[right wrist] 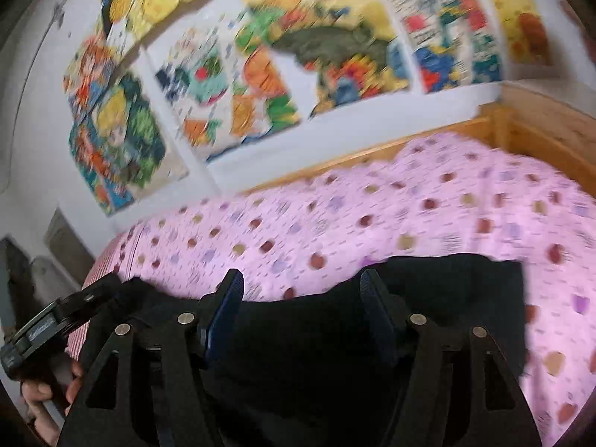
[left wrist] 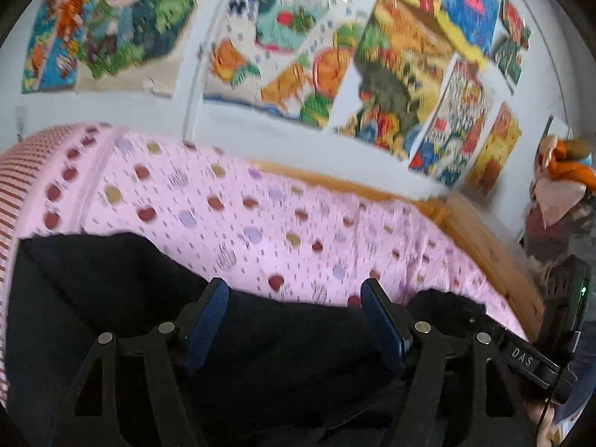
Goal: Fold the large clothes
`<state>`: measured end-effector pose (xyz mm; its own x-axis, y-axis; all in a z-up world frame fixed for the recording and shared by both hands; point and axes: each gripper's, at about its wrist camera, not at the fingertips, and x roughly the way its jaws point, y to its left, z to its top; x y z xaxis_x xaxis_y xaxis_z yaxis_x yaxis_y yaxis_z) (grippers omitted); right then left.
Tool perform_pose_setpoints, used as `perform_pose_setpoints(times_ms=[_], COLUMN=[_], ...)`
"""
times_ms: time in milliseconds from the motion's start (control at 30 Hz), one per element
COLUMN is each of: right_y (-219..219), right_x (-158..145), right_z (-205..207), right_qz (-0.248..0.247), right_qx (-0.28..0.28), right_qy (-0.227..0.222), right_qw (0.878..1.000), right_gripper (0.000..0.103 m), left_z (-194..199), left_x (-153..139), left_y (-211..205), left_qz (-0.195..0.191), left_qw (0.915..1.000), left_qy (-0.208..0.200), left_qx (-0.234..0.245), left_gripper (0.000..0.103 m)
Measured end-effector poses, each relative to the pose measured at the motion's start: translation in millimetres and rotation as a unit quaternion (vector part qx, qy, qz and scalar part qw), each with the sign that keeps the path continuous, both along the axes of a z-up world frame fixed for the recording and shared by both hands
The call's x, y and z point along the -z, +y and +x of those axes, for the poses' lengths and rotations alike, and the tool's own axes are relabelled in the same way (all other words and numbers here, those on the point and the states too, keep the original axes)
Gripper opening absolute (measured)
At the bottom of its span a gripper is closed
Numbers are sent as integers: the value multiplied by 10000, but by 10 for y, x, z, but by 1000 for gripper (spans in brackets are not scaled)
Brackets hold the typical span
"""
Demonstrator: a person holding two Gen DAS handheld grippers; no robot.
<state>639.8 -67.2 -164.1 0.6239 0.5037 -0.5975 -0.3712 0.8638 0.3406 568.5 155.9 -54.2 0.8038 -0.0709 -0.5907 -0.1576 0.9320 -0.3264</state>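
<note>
Black garment [left wrist: 111, 298]: soft, matte, near featureless, lies flat on the bed along its near edge. A squared corner shows toward the bed's right side in the right wrist view [right wrist: 495, 283]. The fabric is so dark you can't make out folds, seams or what kind of clothing it is, and its near part is hidden under both tools and cut off by the frame.

Bed cover [left wrist: 298, 216]: pink cotton look, printed with red, mauve and tan dots and small dashes, with a red-striped band at the left end. Wooden bed frame [left wrist: 480, 238] runs along the far edge and the right end. Colourful posters [left wrist: 283, 48] on the white wall are motion-blurred, details unreadable.

Your left tool [left wrist: 294, 294]: blue ribbed pads spread apart, nothing between them, pointing down over the garment. Your right tool [right wrist: 301, 283]: same, pads apart and free of the cloth.

Each tool shows at the edge of the other's view. Your left hand [right wrist: 48, 395] is partly visible, wrapped round the handle, mostly cut off.
</note>
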Motion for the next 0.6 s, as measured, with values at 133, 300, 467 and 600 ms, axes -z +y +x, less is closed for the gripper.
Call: perform_pose_setpoints(times_ms=[133, 300, 467, 600], right_y=[169, 239, 146, 162], right_x=[199, 253, 283, 436], right_z=[-100, -365, -367, -311], right_qz=[-455, -1232, -1405, -1664], right_qx=[-576, -1269, -1960, -2242], right_qy=[15, -286, 33, 416], right_qw=[9973, 9838, 9705, 9593], right_gripper=[54, 45, 39, 39], left_z=[-44, -232, -308, -269], left_x=[180, 286, 388, 521], left_y=[-105, -316, -420, -553], left_qz=[348, 1451, 2058, 2581], left_qw=[9976, 9774, 9546, 9349], left_qy=[167, 374, 746, 1073], left_qx=[580, 1494, 2021, 2186], left_gripper=[72, 72, 72, 72])
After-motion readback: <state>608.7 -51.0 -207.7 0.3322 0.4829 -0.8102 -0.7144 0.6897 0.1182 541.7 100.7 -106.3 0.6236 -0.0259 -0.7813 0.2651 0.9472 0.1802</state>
